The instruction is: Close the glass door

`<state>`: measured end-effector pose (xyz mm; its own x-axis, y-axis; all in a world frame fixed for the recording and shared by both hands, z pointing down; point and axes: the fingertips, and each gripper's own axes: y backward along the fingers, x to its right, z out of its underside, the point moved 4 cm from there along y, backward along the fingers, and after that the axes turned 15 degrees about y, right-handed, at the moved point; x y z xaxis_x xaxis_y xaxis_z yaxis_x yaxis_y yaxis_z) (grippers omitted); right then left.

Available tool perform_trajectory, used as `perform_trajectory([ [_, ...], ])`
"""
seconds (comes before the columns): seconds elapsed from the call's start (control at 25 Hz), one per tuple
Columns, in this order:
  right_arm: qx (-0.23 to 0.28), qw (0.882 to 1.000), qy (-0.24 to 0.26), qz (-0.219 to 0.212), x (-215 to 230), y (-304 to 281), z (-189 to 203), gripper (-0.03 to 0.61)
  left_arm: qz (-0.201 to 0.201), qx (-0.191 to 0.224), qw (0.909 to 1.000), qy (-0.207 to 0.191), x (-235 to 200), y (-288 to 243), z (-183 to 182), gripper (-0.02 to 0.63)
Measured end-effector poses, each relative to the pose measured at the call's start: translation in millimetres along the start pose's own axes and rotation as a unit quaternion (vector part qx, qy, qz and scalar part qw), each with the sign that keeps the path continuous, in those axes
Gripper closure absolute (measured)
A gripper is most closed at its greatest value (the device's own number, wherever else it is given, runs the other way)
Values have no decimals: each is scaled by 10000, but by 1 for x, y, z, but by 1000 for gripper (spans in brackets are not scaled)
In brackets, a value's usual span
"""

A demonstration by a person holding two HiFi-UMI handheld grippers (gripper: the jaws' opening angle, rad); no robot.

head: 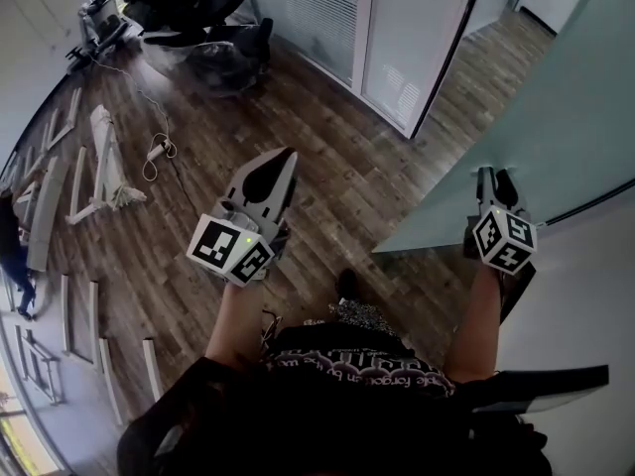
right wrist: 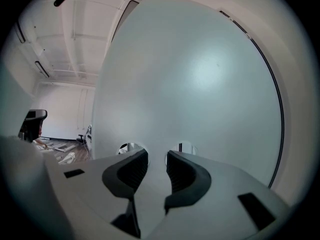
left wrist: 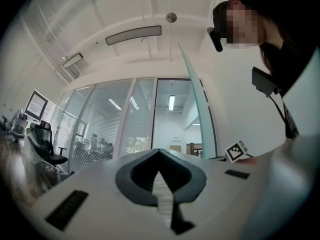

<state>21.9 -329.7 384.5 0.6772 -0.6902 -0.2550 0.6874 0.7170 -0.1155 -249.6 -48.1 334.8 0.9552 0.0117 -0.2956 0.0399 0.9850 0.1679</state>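
Note:
The frosted glass door [head: 536,137] stands swung out over the wooden floor on the right of the head view. It fills the right gripper view [right wrist: 200,74]. My right gripper [head: 493,178] points at the door's face near its lower free edge. Its jaws [right wrist: 156,154] are open by a narrow gap with nothing between them, and two round fittings [right wrist: 186,146] on the glass show just past the tips. My left gripper [head: 281,157] is shut and empty, held over the floor away from the door. In the left gripper view [left wrist: 159,153] the door shows edge-on [left wrist: 194,104].
A glass partition wall with blinds [head: 377,28] runs across the back. Office chairs [head: 198,18] stand at the far left, with wooden slats [head: 104,162] and a cable [head: 159,147] on the floor. A white wall [head: 585,286] lies to the right of the door.

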Motion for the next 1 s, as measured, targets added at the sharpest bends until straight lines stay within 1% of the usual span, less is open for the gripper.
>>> perform_trajectory([
  [0.16,-98,9999,-57,81,0,-35,-7,460,-1,6,10000,-8,-22,-35,-4,612],
  [0.36,-154,9997,-45,180,1,-82,-15,460,120,-6,9999,-103,-45,-87,-16,612],
  [0.48,-199,9996,-39,206,2,-105,-19,461,181,3,9998,-95,-56,-114,-20,612],
  [0.72,-275,9993,-25,252,10,-152,-20,462,263,-48,9996,-76,-73,-161,-15,612],
  [1.0,-264,9991,-8,334,20,-201,-25,463,266,-102,9996,50,-103,-197,-12,612],
])
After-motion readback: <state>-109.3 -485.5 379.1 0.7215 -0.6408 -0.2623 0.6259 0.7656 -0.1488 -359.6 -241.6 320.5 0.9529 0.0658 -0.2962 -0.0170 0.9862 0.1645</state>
